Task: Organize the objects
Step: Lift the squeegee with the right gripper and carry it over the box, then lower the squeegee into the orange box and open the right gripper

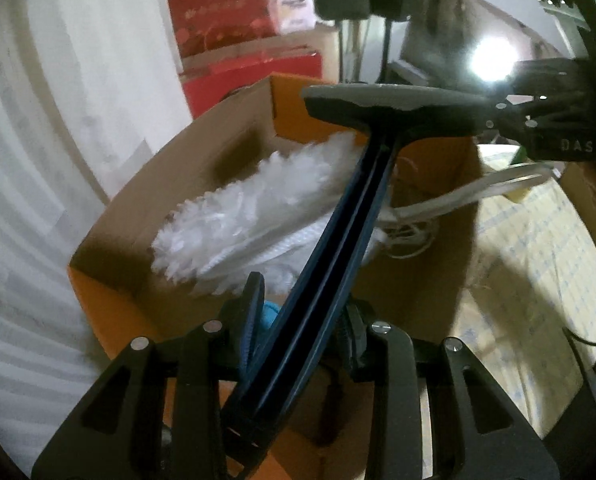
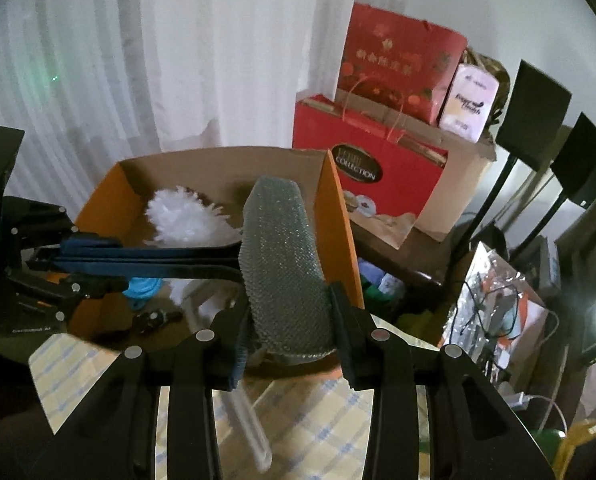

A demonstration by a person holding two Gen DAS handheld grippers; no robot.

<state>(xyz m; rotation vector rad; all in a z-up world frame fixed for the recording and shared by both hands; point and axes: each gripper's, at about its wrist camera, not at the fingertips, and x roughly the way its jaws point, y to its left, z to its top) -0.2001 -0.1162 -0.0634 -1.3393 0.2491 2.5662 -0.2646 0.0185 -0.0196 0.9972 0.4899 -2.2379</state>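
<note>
Squeegee-type cleaning tool (image 1: 330, 216), dark blue handle with a grey textured head (image 2: 283, 264), is carried two-handed over the open cardboard box (image 1: 109, 240). My left gripper (image 1: 298, 312) is clamped on the lower handle. My right gripper (image 2: 289, 340) is clamped on the grey head, pads pressing its two sides. The tool sits level above the box opening, not yet inside it.

Progress, judged from the contents: partly done. Already in the box are a white fluffy duster head (image 2: 181, 220), something blue (image 2: 141, 286) at the bottom, a small dark item I cannot identify, and some white cord or handles (image 1: 438, 204). Remaining: lower the tool in and let go with both grippers. It looks about as long as the box, so I expect it needs tilting or laying diagonally. Whether other items wait outside the box, I cannot tell.

The box rests on a pale checked cloth (image 2: 298, 412); the surface under it is hidden.

Readable text: "COLLECTION" on a dark oval label (image 2: 356, 168) on the red gift bag (image 2: 390, 196) behind the box. Upper red bag (image 2: 398, 64) carries gold characters, too blurred to read. Pink-white pack (image 2: 472, 98) has script, illegible. "DAS" on the right gripper's body, seen from the left wrist.
</note>
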